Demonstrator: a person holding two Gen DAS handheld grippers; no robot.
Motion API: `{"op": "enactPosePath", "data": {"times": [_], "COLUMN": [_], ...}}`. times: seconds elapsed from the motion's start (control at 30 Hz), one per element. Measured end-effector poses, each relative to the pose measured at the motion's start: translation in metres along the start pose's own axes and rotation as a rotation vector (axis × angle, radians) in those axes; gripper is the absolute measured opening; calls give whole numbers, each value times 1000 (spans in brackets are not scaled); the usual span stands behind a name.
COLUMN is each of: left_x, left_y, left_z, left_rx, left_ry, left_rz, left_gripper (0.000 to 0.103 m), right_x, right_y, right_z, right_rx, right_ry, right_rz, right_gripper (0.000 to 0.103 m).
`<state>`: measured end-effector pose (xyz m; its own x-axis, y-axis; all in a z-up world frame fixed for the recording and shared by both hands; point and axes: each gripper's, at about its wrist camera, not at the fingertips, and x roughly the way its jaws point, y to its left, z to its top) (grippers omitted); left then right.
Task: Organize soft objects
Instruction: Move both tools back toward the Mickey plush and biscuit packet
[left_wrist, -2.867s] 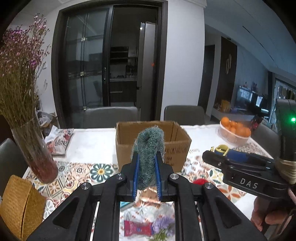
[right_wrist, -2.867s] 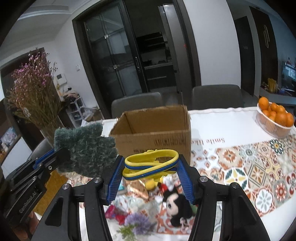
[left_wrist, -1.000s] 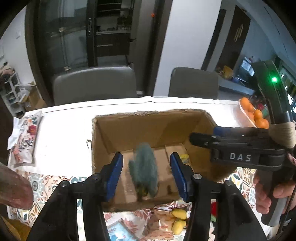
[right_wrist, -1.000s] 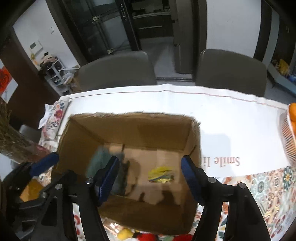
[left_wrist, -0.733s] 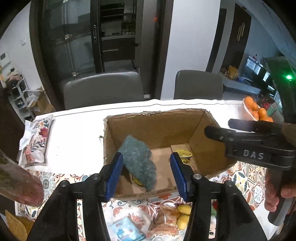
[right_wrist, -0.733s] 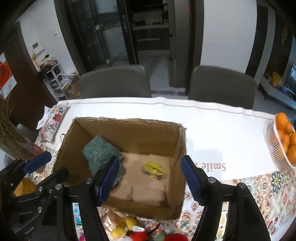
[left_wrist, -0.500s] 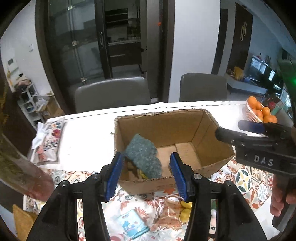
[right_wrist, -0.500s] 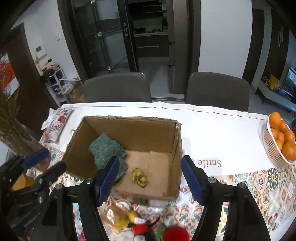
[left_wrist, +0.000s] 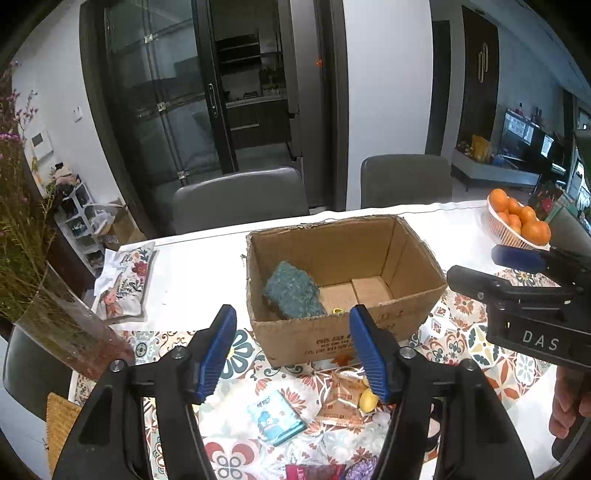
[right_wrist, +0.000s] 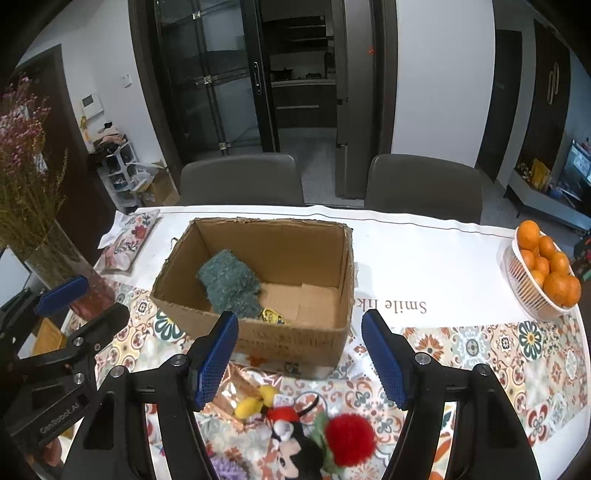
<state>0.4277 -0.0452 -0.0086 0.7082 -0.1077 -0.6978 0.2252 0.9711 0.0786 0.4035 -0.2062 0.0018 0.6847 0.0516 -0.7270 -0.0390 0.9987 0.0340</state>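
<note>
An open cardboard box (left_wrist: 347, 332) (right_wrist: 291, 341) stands on the patterned tablecloth. Inside it a fuzzy teal cloth (left_wrist: 293, 291) (right_wrist: 231, 284) leans against the left wall, with a small yellow item (right_wrist: 272, 316) on the floor beside it. My left gripper (left_wrist: 293, 354) is open and empty, in front of the box. My right gripper (right_wrist: 299, 356) is open and empty, also in front of the box. Below it lie a Mickey plush (right_wrist: 295, 448), a red pompom (right_wrist: 349, 439) and a yellow toy (right_wrist: 253, 404).
A glass vase of dried flowers (left_wrist: 55, 317) stands at the left. A basket of oranges (right_wrist: 543, 269) stands at the right. A floral pouch (left_wrist: 123, 284) lies at the back left. Snack packets (left_wrist: 277, 417) (left_wrist: 341, 402) lie near the front. Two grey chairs stand behind the table.
Both grippers let go of their items into the box, then pulled back and up. The teal cloth and the yellow item now rest inside the box.
</note>
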Motion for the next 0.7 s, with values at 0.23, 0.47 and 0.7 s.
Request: {"op": "enactPosePath", "data": {"times": [0.23,0.47,0.7], "left_x": [-12,-14,2], "left_y": [1,-4,-12], "left_z": [-10,-17,-29], "left_rx": [15,76,149], "left_ry": [-7,0,64], "left_rz": [9,60,63], "left_gripper": [88,101,102], "right_x": [-10,-5,14], "right_y": [4,1,-2], "right_z": [-15,-30,-50], "right_rx": [-4,17,42], "right_ry": [18,92,205], "right_rz": [-6,-25,-31], "right_gripper": [70,71,71]}}
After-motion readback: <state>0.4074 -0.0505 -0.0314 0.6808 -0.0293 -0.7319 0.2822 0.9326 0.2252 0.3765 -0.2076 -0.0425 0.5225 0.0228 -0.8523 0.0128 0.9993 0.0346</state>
